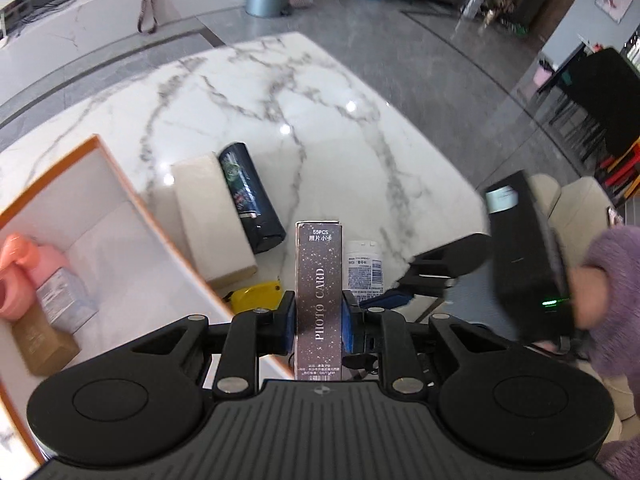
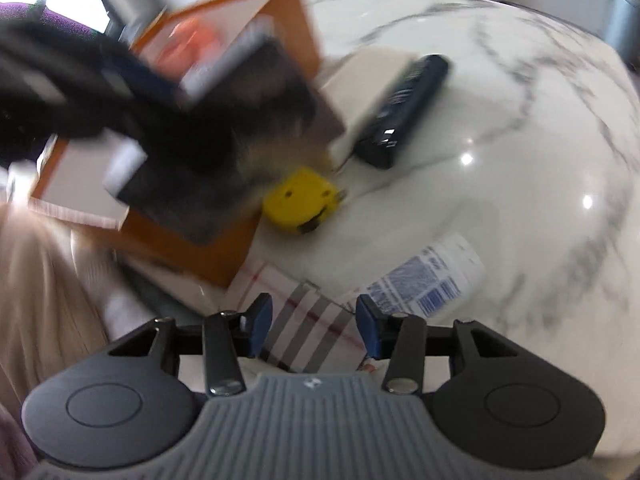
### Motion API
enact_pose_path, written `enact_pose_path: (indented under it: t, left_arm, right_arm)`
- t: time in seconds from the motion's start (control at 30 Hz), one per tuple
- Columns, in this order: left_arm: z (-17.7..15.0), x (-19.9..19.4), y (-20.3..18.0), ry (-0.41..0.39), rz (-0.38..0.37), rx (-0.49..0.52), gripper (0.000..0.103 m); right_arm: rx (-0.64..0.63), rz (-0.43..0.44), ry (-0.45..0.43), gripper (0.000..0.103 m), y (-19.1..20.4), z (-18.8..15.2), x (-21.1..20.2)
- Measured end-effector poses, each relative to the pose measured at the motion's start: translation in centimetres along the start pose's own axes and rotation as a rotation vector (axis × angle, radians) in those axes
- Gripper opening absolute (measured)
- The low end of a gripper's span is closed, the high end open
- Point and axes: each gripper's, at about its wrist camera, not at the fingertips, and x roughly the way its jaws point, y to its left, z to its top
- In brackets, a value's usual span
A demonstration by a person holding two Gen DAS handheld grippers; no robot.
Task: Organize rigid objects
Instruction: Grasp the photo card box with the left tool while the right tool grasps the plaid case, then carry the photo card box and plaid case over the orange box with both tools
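**Photo-card box in transit to the orange box**

Step in hand, as judged: carrying one item from the white marble tabletop (image 1: 280, 92) to the open orange-rimmed cardboard box with white lining (image 1: 100, 216).

- Left claw (image 1: 319, 316): pinching a tall dark glittery carton printed "PHOTO CARD" (image 1: 319, 292), held upright between blue pads, above the tabletop just right of the orange box.
- Right claw (image 2: 314, 330): spread, holding nothing, low over a grey-and-white checked flat packet with red lines (image 2: 308, 332).

Next move, as judged: swing the carton left over the rim, lower it into free space and release; the right claw is placed to close on the checked packet.

Count, already in the box:
- pink soft-looking item (image 1: 20, 272): 1
- pale blue small carton (image 1: 64, 300): 1
- brown kraft carton (image 1: 44, 344): 1

Count, loose on the tabletop:
- beige flat rectangular box (image 1: 212, 216): 1
- dark navy cylindrical printed case (image 1: 250, 196): 1
- yellow plastic tape-measure-like object (image 2: 300, 202): 1
- white tube with blue print (image 2: 436, 280): 1
- checked packet: 1
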Motion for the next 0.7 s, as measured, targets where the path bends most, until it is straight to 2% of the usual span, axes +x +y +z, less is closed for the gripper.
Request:
enact_pose_path:
  t: [0.07, 0.23, 0.27, 0.4, 0.43, 0.47, 0.53, 0.57, 0.7]
  left_arm:
    - [-0.5, -1.4, 0.5, -0.020, -0.012, -0.019, 0.025]
    - [-1.7, -4.1, 1.7, -0.062, 0.002, -0.041, 0.025]
    - [-1.9, -4.5, 2.1, -0.064, 0.004, -0.046, 0.025]
    - [-3.2, -5.2, 3.9, -0.061, 0.036, -0.077, 0.025]
    - [-3.5, -5.2, 4.3, -0.057, 0.042, -0.087, 0.025]
    - [-3.9, -5.3, 4.8, -0.053, 0.046, -0.096, 0.025]
    - [-4.7, -5.4, 5.6, -0.048, 0.051, -0.114, 0.025]
    - [-5.0, -5.4, 5.9, -0.047, 0.053, -0.120, 0.025]
    - [-6.0, -5.4, 6.7, -0.048, 0.054, -0.134, 0.025]
  right_arm:
    - [-0.089, 0.004, 0.042, 0.059, 0.8, 0.6, 0.7]
    - [-0.291, 0.005, 0.160, 0.062, 1.9, 2.2, 2.9]
    - [-0.317, 0.019, 0.187, 0.067, 2.0, 2.4, 3.5]
    - [-0.355, 0.093, 0.271, 0.072, 2.2, 3.4, 5.4]
    - [-0.378, 0.094, 0.275, 0.077, 2.4, 3.4, 5.6]
    - [-0.415, 0.088, 0.280, 0.077, 2.7, 3.4, 5.8]
    - [-0.455, 0.071, 0.300, 0.076, 3.2, 3.2, 5.9]
    - [-0.463, 0.069, 0.306, 0.069, 3.4, 3.0, 5.9]
    - [-0.501, 0.031, 0.306, 0.062, 3.9, 2.4, 5.2]
